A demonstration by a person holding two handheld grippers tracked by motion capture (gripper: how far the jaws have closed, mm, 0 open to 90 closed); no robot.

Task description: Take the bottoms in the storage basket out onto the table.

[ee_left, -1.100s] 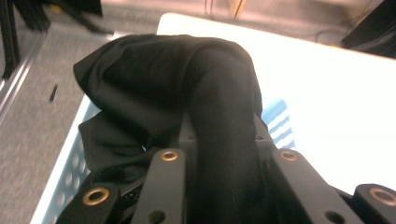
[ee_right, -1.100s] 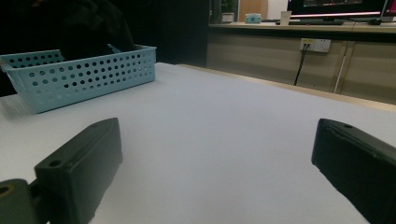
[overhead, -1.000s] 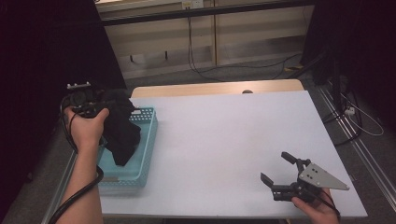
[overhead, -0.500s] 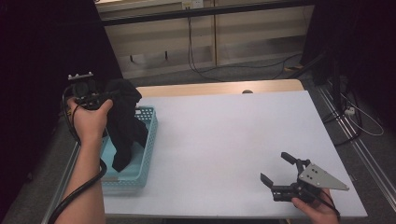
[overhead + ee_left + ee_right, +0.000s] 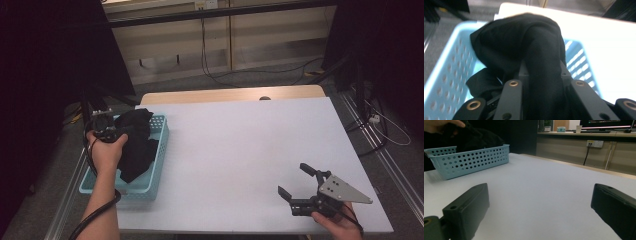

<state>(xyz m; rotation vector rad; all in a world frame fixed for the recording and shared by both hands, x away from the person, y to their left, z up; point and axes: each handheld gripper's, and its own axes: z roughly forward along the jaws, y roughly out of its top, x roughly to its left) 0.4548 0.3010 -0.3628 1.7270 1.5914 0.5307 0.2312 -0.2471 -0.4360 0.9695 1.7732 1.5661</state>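
While the left claw [image 5: 116, 134] grips a black cloth [image 5: 136, 142], jaws lately easing, over the blue basket [image 5: 159, 150], the right claw [image 5: 300, 185] rests wide open on the bench [image 5: 240, 150].

No readable text, labels, brands or numbers — none on any surface

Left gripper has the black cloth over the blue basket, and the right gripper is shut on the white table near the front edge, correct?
Not quite. The right gripper is open: the right gripper view shows its jaws set wide apart with bare white table between them. The rest holds: the left gripper has the black cloth over the blue basket.
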